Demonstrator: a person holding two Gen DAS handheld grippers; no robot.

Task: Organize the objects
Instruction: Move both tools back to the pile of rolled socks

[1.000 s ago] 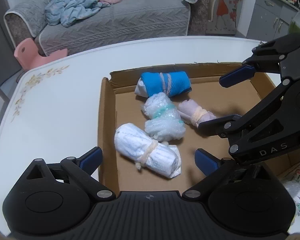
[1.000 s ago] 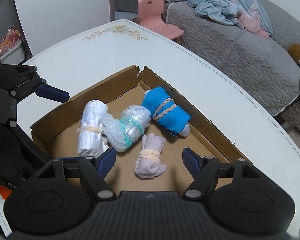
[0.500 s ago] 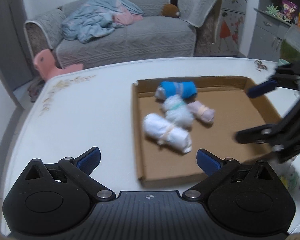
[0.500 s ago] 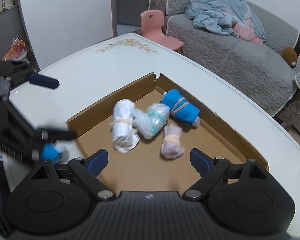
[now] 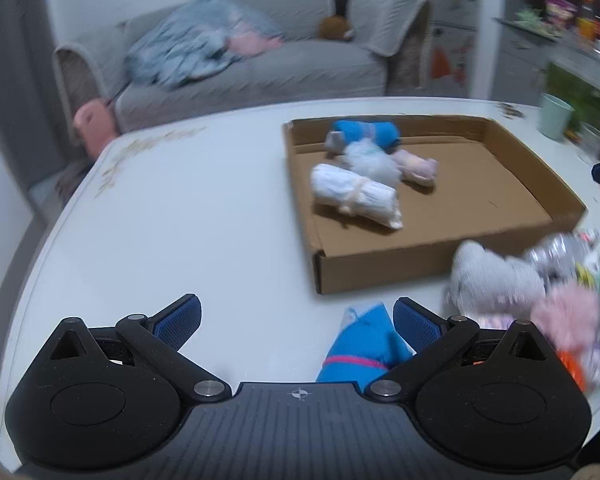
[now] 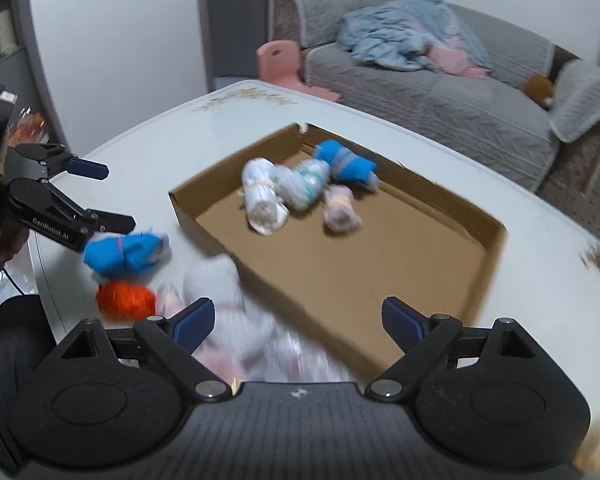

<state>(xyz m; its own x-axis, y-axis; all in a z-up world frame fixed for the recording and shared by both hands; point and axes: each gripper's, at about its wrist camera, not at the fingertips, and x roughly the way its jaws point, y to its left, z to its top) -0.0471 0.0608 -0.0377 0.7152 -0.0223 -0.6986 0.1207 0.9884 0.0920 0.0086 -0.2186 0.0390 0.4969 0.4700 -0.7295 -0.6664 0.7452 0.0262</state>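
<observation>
Though both tongs gaping and empty, orange bundle (image 6: 126,300) only in the right-wrist view.

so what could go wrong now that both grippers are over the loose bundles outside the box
1. The open left gripper sits off-centre over the blue rolled cloth bundle with a pink band; closing now may pinch only its edge and let it slip.
2. The loose pile, with the grey rolled bundle and the orange bundle, is crowded, so the open right gripper may catch two at once.
3. Both views are motion-blurred; the grey bundle lies near the shallow brown cardboard box wall, which a finger could clip.
</observation>
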